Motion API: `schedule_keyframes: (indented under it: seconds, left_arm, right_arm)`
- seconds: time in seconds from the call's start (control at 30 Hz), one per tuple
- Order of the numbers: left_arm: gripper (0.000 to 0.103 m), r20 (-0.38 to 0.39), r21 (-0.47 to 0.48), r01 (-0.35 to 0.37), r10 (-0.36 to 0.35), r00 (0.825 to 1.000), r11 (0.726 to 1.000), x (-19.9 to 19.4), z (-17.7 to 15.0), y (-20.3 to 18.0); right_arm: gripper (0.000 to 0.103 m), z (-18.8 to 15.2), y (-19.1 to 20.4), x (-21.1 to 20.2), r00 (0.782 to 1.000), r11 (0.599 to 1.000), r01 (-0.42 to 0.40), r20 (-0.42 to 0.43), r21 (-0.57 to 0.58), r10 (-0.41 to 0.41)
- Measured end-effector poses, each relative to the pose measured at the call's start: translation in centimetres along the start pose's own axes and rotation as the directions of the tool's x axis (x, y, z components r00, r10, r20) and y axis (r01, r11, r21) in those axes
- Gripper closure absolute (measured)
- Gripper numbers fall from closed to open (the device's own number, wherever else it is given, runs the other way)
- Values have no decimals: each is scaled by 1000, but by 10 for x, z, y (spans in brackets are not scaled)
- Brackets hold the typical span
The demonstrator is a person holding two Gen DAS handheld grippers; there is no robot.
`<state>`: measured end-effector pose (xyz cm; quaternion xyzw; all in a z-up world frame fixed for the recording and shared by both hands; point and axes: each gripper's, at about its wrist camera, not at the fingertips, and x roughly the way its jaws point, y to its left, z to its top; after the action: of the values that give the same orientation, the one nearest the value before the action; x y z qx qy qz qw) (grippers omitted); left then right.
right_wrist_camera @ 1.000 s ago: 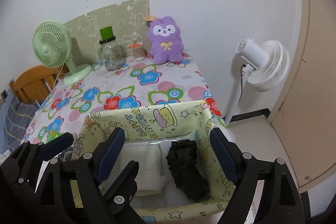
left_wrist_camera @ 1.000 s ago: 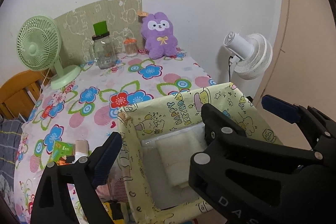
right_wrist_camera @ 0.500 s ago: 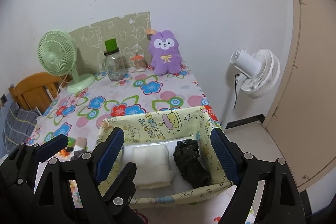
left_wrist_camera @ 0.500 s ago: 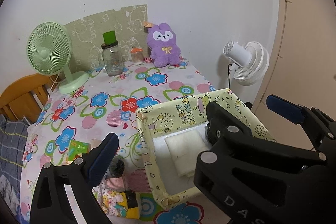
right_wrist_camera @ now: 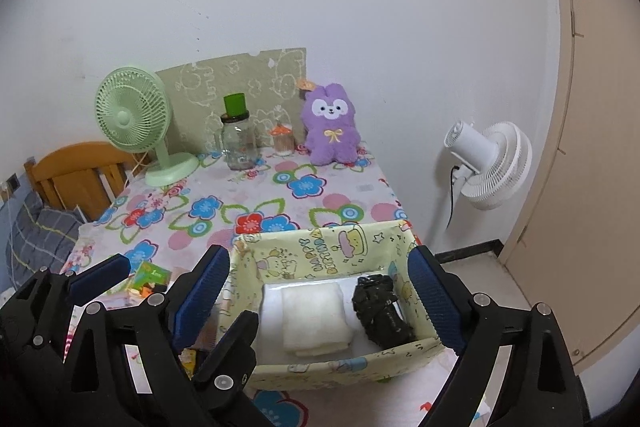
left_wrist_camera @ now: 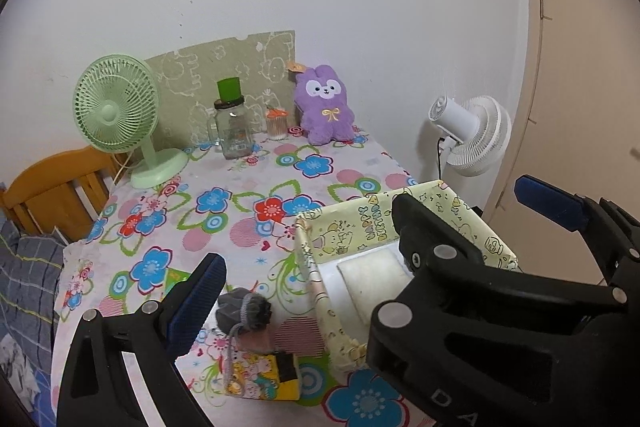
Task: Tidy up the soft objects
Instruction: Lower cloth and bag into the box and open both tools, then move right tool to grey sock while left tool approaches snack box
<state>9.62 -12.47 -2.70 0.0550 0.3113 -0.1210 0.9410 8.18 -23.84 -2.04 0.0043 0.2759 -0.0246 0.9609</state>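
Right tongs (right_wrist_camera: pixel 316 291) are being opened empty above the box (right_wrist_camera: pixel 320 251), dark bundle (right_wrist_camera: pixel 380 311) released inside; left tongs (left_wrist_camera: pixel 368 239) are being held open, empty.

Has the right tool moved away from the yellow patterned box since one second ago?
Yes. The right tool, opening and empty, pulled up and back: the yellow patterned box now looks smaller, below the purple plush rabbit.

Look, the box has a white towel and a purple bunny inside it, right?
Not quite. The box does hold the white towel, but the thing beside it is a black bundle, not the bunny. The purple bunny sits outside the box, at the far end of the table against the wall. The right wrist view shows it.
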Motion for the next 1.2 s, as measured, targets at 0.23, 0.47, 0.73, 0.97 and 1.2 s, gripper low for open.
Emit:
schedule_keyframes:
  seconds: [0.23,0.47,0.73,0.97,1.2]
  left_arm:
    - [3,14,-1,-3,3,1000,1000,-10,-5,16]
    - [3,18,1,-10,10,1000,1000,-16,-11,34]
    - [3,24,10,-14,14,1000,1000,-18,-21,54]
    - [3,17,14,-3,3,1000,1000,-13,-28,70]
    - [3,-6,28,2,-2,1000,1000,-2,-36,81]
  right_arm:
    - [6,-2,18,-11,1000,1000,13,14,-8,-13]
    - [6,-5,38,-15,1000,1000,-1,14,-29,2]
    - [6,-12,60,-16,999,998,-32,14,-51,32]
    - [7,-18,77,-9,999,998,-42,2,-53,42]
    - [15,-26,90,1,999,997,-51,-19,-64,50]
